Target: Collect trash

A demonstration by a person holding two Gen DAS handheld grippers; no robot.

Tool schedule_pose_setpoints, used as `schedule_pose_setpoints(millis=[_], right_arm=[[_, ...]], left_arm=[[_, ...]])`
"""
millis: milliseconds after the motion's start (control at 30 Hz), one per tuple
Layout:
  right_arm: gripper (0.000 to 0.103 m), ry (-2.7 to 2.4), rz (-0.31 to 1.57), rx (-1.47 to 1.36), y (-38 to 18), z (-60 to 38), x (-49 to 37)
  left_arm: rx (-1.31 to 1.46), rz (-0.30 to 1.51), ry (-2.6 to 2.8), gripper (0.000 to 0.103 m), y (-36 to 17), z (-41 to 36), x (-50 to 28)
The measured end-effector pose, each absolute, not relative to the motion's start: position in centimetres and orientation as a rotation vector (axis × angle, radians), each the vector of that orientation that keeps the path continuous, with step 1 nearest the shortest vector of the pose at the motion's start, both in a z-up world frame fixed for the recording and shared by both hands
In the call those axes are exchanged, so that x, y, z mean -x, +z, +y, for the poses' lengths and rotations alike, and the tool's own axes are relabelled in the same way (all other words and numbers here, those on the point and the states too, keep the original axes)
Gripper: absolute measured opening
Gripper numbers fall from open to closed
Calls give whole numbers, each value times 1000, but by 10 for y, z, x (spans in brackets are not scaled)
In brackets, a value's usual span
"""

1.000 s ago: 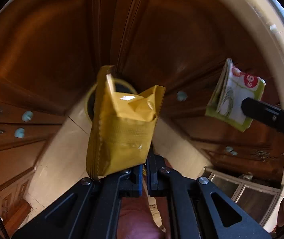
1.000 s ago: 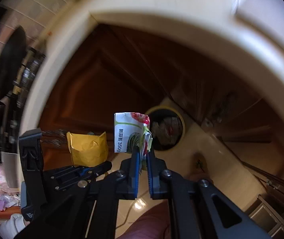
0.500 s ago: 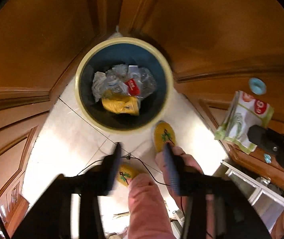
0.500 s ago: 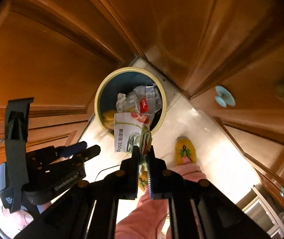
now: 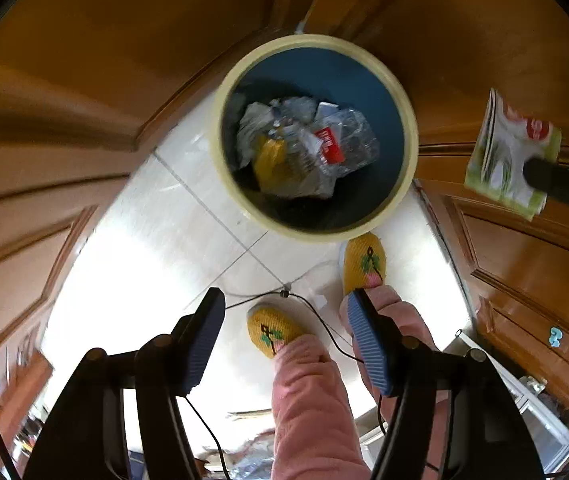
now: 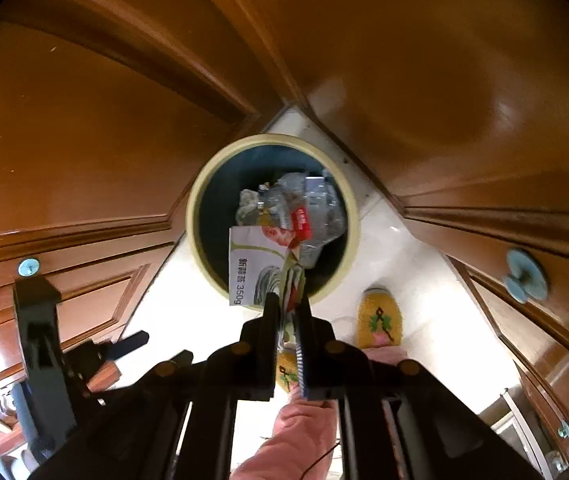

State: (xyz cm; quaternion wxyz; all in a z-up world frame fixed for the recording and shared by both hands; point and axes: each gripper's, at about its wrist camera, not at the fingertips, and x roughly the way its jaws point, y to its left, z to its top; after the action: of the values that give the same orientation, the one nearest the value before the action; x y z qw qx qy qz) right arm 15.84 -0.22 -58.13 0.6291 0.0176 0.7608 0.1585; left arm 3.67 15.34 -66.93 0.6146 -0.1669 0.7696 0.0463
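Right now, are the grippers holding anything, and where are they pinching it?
The right hand-held gripper pinches the white-and-green food packet by its bottom edge. The left hand-held gripper holds nothing; its jaws have just been opening, empty.

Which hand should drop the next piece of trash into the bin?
Right. The right gripper holds the white-and-green packet over the bin. The left gripper has open, empty jaws; its yellow wrapper already lies inside.
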Motion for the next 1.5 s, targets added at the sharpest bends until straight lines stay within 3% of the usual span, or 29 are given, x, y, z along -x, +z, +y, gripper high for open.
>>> schedule_pose_setpoints(millis=[100, 233, 267, 767, 1300, 1500], right_arm=[[16, 398, 1714, -44, -573, 8, -159], [44, 417, 1649, -21, -556, 15, -156], [45, 419, 1638, -16, -553, 14, -156], [45, 361, 1527, 6, -489, -35, -130], [45, 307, 1447, -110, -419, -56, -79], [45, 296, 1372, -129, -358, -65, -61]], left_arm=[[412, 1756, 129, 62, -661, 161, -28], [418, 1719, 159, 69, -641, 164, -25], [416, 1703, 165, 73, -633, 164, -26], [334, 1512, 149, 95, -528, 143, -39], [273, 1394, 78, 99, -443, 121, -9], [259, 1316, 52, 99, -377, 114, 0]])
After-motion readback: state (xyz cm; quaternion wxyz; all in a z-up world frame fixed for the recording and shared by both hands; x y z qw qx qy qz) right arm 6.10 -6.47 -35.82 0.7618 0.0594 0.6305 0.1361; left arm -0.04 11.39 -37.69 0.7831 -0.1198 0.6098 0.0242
